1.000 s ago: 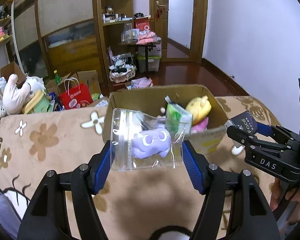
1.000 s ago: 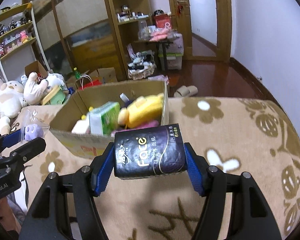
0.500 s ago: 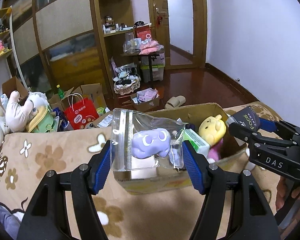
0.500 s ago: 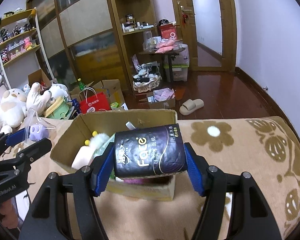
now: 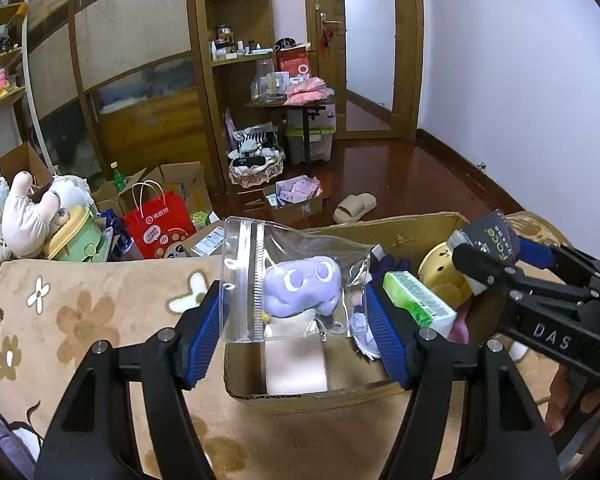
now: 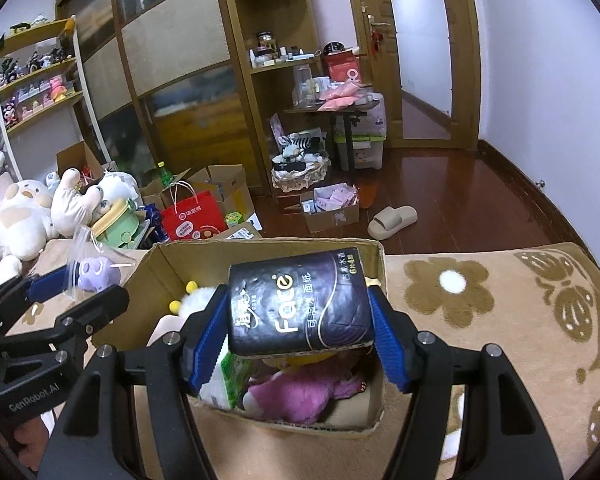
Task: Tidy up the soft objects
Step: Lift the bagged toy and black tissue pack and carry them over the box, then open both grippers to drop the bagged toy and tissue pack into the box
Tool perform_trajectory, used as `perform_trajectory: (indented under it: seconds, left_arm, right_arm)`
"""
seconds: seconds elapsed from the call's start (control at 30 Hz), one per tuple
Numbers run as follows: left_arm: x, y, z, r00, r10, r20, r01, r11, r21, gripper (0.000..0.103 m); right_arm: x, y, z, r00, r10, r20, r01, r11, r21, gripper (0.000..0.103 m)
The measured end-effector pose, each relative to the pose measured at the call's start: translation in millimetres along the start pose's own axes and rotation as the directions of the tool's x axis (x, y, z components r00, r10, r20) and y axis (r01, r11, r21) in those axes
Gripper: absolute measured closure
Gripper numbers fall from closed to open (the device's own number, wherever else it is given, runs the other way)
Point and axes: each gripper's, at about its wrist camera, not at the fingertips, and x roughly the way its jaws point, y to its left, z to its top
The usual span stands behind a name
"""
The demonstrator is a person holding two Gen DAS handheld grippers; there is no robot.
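Observation:
My left gripper (image 5: 296, 316) is shut on a clear zip bag holding a purple plush (image 5: 300, 288) and holds it above the near left part of an open cardboard box (image 5: 404, 232). My right gripper (image 6: 298, 332) is shut on a dark tissue pack marked Face (image 6: 298, 300), above the same box (image 6: 268, 246). The box holds a green tissue pack (image 5: 418, 304), a yellow plush (image 5: 440, 276), a pink plush (image 6: 304, 392) and a white plush (image 6: 198, 300). The right gripper also shows in the left wrist view (image 5: 488, 256), and the left gripper in the right wrist view (image 6: 76, 292).
The box sits on a beige flower-patterned blanket (image 6: 480, 320). Stuffed animals (image 6: 24, 216), a red paper bag (image 6: 192, 216) and cartons lie on the floor at the left. A slipper (image 6: 392, 220) lies on the wooden floor beyond.
Both grippers have moved forward and up over the box with their loads. I now look down into the box from both sides.

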Motion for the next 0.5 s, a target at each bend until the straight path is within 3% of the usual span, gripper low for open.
perform_trajectory:
  seconds: [0.5]
  left_arm:
    - [18.7,3.2,-6.7,0.999,-0.026,-0.021,0.025,1.0,-0.011,0.031]
  right_arm:
    - [22.6,0.0,6.9,0.998,0.061,-0.02,-0.06,0.997,0.045,0.032]
